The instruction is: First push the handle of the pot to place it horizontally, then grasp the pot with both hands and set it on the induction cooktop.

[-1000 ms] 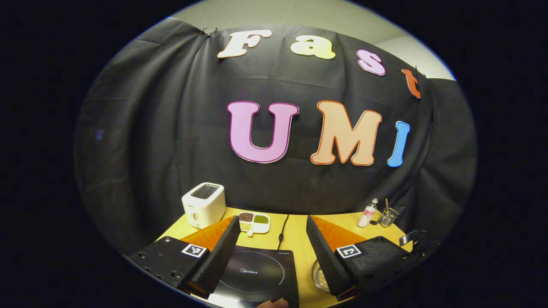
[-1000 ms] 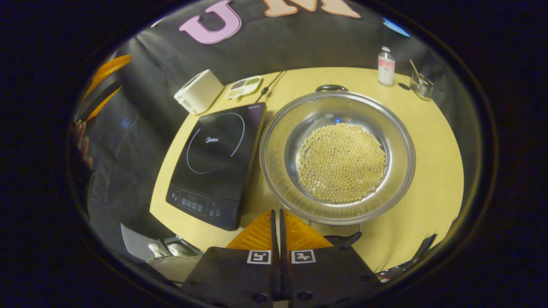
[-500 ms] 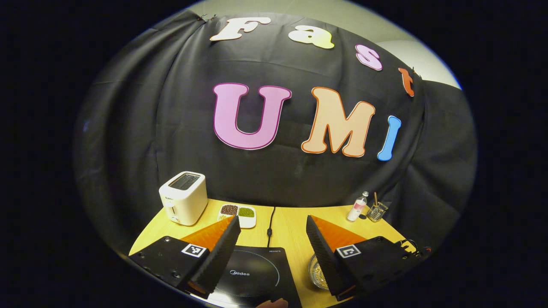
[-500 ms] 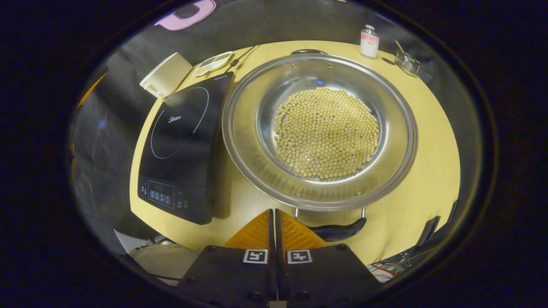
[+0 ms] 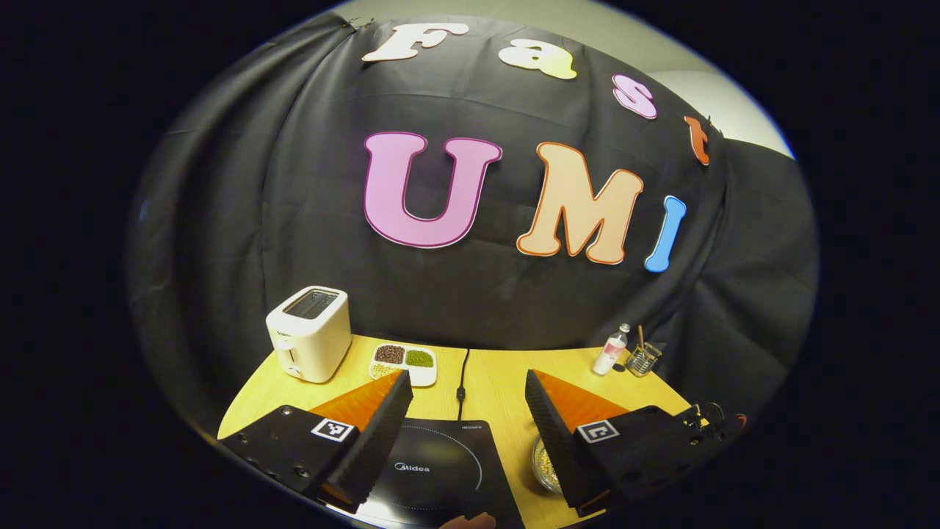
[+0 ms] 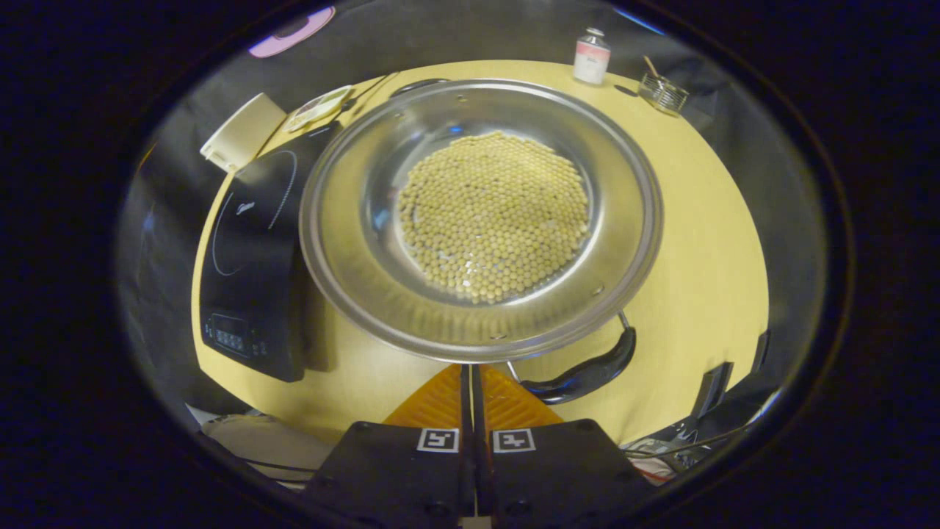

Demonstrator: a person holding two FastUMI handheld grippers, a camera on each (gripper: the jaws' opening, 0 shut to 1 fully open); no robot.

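The pot (image 6: 481, 220), a wide shiny metal pan, sits on the yellow table (image 6: 705, 242) just right of the cooktop (image 6: 250, 257), its rim overlapping the cooktop's right edge in the right gripper view. A flat layer of pale round beans (image 6: 496, 217) covers its bottom. It has 2 black handles: the near handle (image 6: 587, 371) hangs off the near rim on 2 thin metal posts and slants toward the right, and the far handle (image 6: 417, 86) peeks over the far rim. In the left gripper view a small part of the pot (image 5: 545, 464) with beans shows between the fingers.

The right gripper (image 6: 470, 382) hangs above the near edge of the table, its tips just left of the near handle; I cannot tell whether they touch it. Its jaws are closed with nothing between them.

The left gripper (image 5: 466, 400) is held over the cooktop (image 5: 433, 470), pointed at the booth's far wall, with its jaws spread wide and empty.

The cooktop is black with a ring on its glass and a control panel at its near end. A black cord (image 5: 463, 378) runs from it toward the far wall.

At the far left of the table stands a white toaster (image 5: 308, 334). Right of it lies a white dish (image 5: 404, 364) with 3 compartments of dark, green and pale grains. At the far right stand a small bottle (image 5: 611, 351) and a glass jar (image 5: 644, 360) with a stick in it.
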